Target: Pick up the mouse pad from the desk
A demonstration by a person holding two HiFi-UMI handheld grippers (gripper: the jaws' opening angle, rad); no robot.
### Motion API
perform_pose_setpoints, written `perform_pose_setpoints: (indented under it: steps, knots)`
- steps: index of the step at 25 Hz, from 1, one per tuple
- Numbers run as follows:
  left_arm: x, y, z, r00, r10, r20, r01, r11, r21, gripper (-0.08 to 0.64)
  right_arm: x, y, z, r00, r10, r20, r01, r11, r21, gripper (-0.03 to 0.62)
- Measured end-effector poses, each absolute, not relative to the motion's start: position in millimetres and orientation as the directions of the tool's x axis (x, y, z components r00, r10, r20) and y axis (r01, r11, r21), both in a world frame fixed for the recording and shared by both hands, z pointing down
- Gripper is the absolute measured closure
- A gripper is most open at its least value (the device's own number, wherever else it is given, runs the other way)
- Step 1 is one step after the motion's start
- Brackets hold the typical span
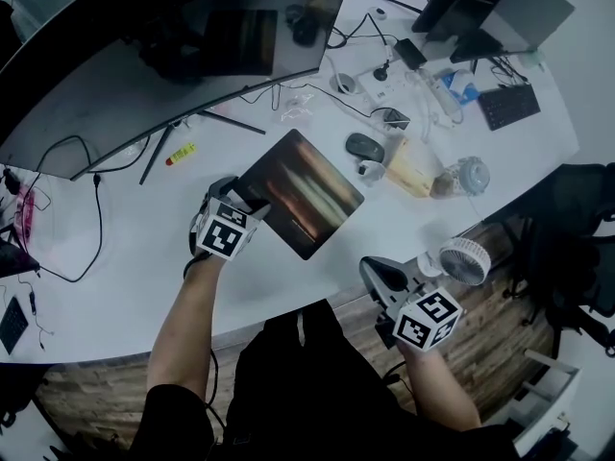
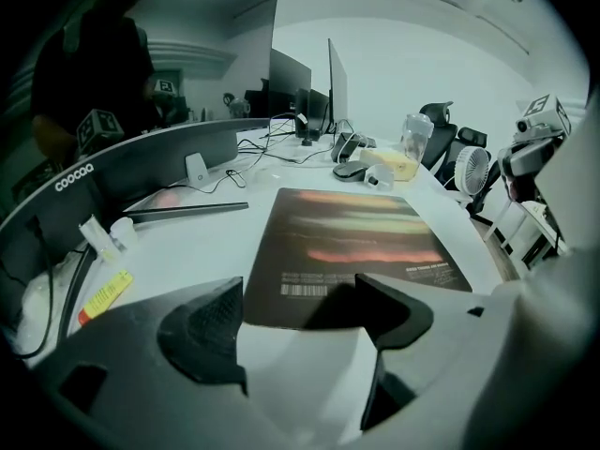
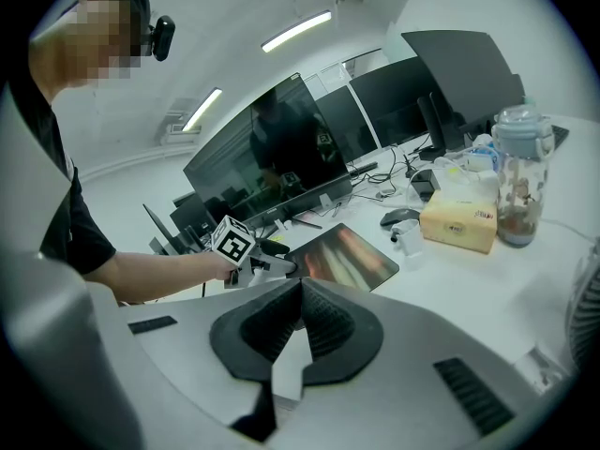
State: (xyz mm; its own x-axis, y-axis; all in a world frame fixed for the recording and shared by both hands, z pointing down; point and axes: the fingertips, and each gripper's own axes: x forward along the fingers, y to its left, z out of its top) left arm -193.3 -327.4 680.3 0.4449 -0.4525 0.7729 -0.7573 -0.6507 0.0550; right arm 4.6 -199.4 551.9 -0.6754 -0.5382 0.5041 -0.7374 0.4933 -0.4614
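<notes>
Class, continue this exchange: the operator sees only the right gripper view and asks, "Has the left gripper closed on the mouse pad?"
Observer: No; the jaws of the left gripper stand apart at the near edge of the mouse pad.
Operator: Anything marking that edge?
Observer: A barcode is printed there, just beyond the jaws.
Operator: Where is my right gripper?
Observer: At the front edge of the desk, beside the small fan.

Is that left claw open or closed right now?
Open: the left claw has its jaws wide apart, with the mouse pad edge lying at the gap, not gripped.
</notes>
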Motion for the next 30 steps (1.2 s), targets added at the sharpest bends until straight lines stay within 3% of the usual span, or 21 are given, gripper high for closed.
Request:
perform_pose_setpoints:
  steps: [30]
  knots:
    - [-193,-328,679,0.443,-0.438,0.782,-0.759,-0.647,0.068,0.233,-5,-191,556,-0.69,-0.514,0.51,-0.724,0.506,-0.469,0.588]
